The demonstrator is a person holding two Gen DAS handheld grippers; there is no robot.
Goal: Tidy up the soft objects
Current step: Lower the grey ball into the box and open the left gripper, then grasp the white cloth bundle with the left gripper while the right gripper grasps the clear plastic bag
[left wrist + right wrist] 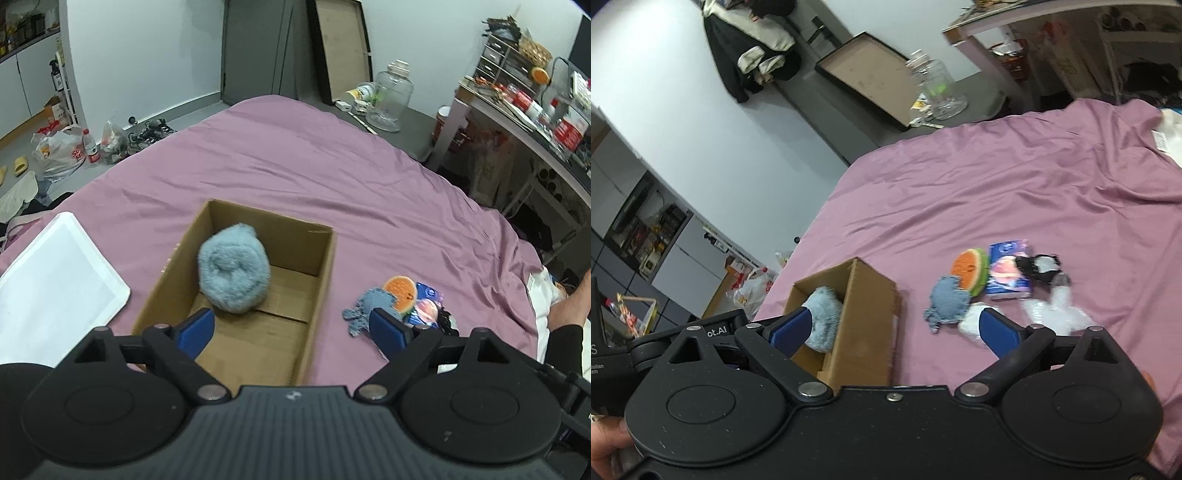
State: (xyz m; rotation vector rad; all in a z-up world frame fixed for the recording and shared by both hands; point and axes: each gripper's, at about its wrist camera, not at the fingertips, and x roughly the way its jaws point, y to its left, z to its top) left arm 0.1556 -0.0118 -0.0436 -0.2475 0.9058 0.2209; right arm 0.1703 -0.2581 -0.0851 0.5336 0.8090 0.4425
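Both tongs, left [291,328] and right [895,328], gape empty; the pile [993,280] ahead is crowded, risking a double grab.

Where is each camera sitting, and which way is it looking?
Left wrist: on the left gripper, looking down into the cardboard box holding the fluffy blue ball; a forearm shows at right.
Right wrist: on the right gripper, tilted, looking across the purple bedsheet; a hand shows bottom left.
Both share box, ball and toy pile.

box [236,295] half free (ball [233,268] inside)
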